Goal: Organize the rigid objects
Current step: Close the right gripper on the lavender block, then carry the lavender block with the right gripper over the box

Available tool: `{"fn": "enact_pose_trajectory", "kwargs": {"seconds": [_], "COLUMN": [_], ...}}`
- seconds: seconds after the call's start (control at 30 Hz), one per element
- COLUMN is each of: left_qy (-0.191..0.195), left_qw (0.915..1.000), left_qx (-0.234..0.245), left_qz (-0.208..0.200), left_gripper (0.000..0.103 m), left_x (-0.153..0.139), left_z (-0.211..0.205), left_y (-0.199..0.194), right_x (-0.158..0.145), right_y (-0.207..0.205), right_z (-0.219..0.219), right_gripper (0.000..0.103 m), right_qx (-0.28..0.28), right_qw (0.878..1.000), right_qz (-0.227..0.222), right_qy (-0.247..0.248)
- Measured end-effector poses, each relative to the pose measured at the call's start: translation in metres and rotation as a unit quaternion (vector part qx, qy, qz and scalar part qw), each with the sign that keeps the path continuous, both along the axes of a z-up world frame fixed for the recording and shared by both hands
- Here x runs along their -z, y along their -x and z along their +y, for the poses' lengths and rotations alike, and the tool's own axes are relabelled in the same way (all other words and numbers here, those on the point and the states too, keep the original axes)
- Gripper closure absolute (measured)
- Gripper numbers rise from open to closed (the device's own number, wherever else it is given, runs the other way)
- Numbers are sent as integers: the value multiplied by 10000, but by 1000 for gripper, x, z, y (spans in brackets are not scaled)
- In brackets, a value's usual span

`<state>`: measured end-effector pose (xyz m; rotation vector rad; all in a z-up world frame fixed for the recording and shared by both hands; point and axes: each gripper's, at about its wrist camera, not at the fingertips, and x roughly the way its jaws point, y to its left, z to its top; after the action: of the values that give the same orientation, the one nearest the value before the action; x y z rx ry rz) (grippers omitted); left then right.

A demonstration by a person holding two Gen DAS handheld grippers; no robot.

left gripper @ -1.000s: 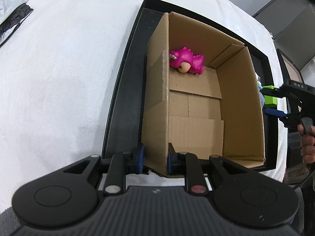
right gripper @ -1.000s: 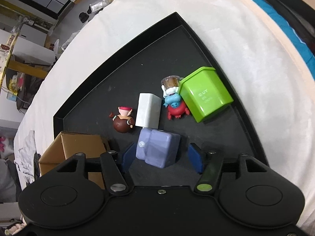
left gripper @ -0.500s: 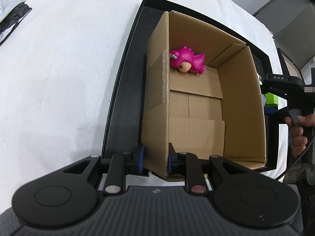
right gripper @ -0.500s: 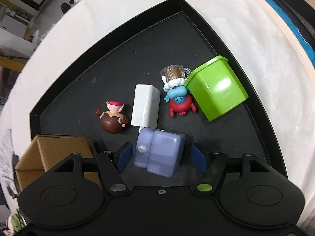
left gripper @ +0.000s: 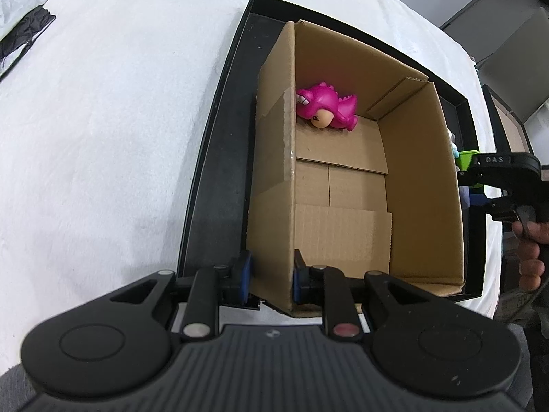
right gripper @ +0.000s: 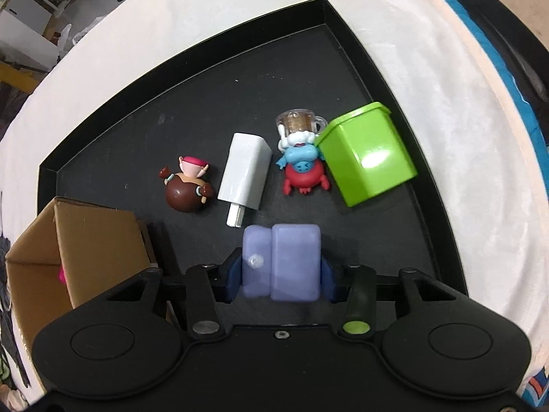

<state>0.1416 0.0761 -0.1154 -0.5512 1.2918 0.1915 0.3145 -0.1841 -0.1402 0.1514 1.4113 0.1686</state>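
My left gripper (left gripper: 271,274) is shut on the near wall of an open cardboard box (left gripper: 271,171) that stands in a black tray (left gripper: 219,137). A pink dinosaur toy (left gripper: 326,108) lies in the box's far corner. In the right wrist view, my right gripper (right gripper: 280,279) points down at a lilac plastic case (right gripper: 281,264) on the tray floor. Its jaws are closing, and both blue pads touch the case's sides.
Beyond the case lie a white charger (right gripper: 245,175), a brown-haired doll figure (right gripper: 187,189), a blue-and-red crab figure (right gripper: 303,168) with a tiny beer mug (right gripper: 300,122), and a tipped green container (right gripper: 367,154). White cloth surrounds the tray rim (right gripper: 343,51).
The right gripper shifted over the lilac case and its jaws came in from wide apart to touch the case's sides. The left gripper and the box stayed put.
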Motion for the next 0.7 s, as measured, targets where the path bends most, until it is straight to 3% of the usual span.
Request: {"fn": "enact_pose_trajectory", "kwargs": {"seconds": [0.7], "left_qy": [29], "left_qw": [10000], "left_qx": [-67], "left_qz": [-38], "left_gripper": [82], "left_x": [-4], "left_z": [6], "left_y": [3], "right_x": [-57], "right_y": [19], "right_z": [-29], "right_gripper": [59], "right_qx": [-384], "right_qw": [9973], "right_qz": [-489], "right_qy": [-396]}}
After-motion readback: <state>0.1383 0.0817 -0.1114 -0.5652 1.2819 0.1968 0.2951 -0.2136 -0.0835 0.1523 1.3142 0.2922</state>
